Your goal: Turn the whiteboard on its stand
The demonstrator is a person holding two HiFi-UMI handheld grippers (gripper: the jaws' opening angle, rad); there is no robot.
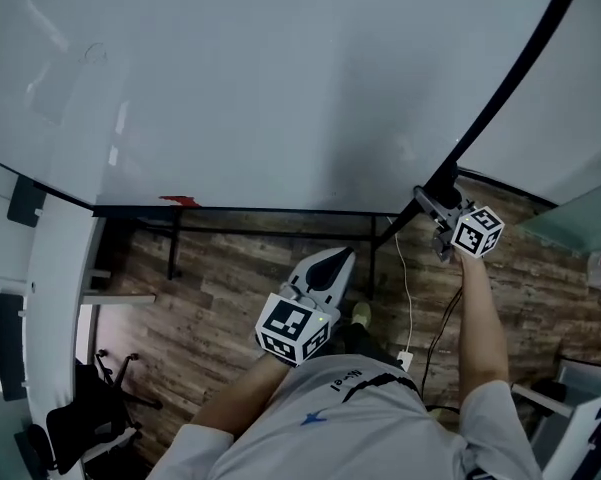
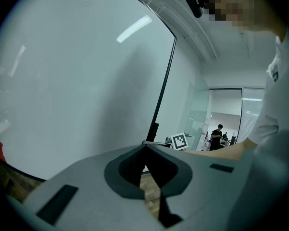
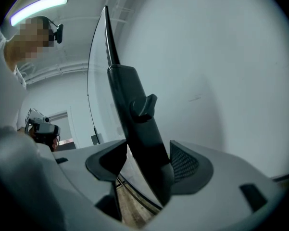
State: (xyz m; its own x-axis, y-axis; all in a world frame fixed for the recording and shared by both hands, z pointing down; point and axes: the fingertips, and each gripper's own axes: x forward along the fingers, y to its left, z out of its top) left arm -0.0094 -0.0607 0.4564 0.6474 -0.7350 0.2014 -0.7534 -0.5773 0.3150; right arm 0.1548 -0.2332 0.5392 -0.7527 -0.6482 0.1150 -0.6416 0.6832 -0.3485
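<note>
Whiteboard (image 1: 280, 78) fills the upper part of my head view, and its black frame (image 1: 520, 68) runs down on the right. My left gripper (image 1: 335, 260) hangs free below the board, jaws pressed together on nothing, over open wooden floor (image 1: 230, 258). My right gripper (image 1: 435, 208) is clamped on the frame. Only its own view shows a knob (image 3: 144, 107) just above the jaws.

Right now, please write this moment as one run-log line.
right gripper: shut on whiteboard frame | left gripper: shut, empty, touching nothing
</note>
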